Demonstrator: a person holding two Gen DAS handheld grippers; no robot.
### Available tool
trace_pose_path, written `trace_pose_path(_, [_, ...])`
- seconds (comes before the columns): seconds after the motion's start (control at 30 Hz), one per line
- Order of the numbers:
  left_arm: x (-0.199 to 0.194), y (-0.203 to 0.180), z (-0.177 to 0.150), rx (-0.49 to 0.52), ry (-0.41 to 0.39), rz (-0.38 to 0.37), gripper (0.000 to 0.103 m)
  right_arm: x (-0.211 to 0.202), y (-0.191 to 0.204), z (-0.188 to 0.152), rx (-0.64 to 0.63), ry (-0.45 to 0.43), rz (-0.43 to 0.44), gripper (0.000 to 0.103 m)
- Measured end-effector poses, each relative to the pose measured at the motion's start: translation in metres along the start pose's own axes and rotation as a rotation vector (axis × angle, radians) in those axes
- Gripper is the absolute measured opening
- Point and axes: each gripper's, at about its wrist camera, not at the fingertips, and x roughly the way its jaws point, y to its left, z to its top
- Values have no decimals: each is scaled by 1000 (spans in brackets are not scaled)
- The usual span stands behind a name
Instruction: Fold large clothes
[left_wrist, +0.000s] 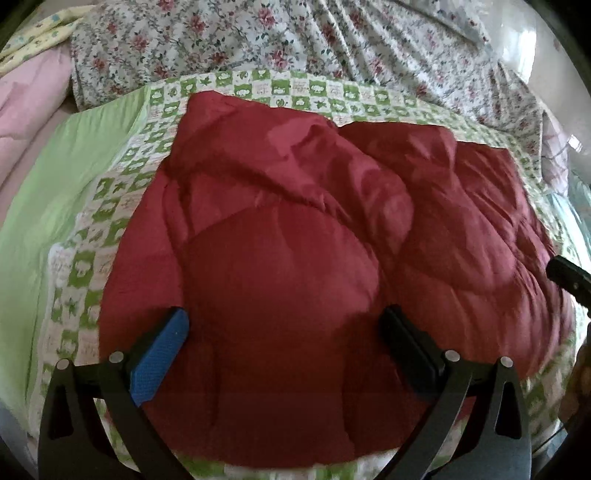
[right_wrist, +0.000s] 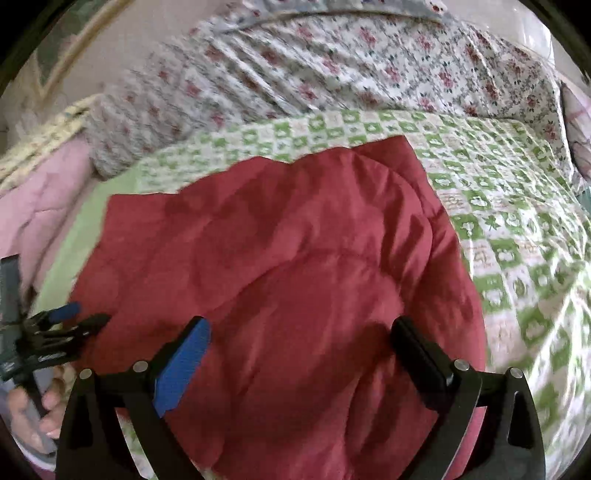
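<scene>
Both tools hang wide open, gripping nothing: my left tool (left_wrist: 284, 332) and right tool (right_wrist: 301, 343) over the near edge of the red padded garment (left_wrist: 314, 240), which stretches away across the green-checked bed cover (right_wrist: 517, 221).

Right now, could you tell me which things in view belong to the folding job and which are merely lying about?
Part of the job:
- red padded jacket
- left gripper, open above it
- right gripper, open above it

Just lying about:
- green checked sheet under the jacket
- floral quilt behind
- pink bedding at the left
</scene>
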Motion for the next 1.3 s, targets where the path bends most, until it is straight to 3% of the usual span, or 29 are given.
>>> trace_pose_path(0.2, [-29,2,-40,-4,6,32,103,-35,16,-40,-65,1,31,100])
trace_pose_path(0.37, [-41,-4,-74,49,32,94,103,-53,22,-72,-90,25,17,100])
trace_pose_path(0.63, [-59,-13,-94,91,51,80,103,-59,29,-100,-124,98,37,100])
trace_pose_path(0.93, [-98,-26,-75,117,-2,86,103,-92,48,-84,-147,57,76,101])
trace_pose_path(1.03, [-103,-29,-67,116,3,101,103,-99,54,-73,-148,41,55,102])
trace_pose_path(1.3, [-98,-33,-55,152,29,144,103,-81,60,-60,-167,101,46,103])
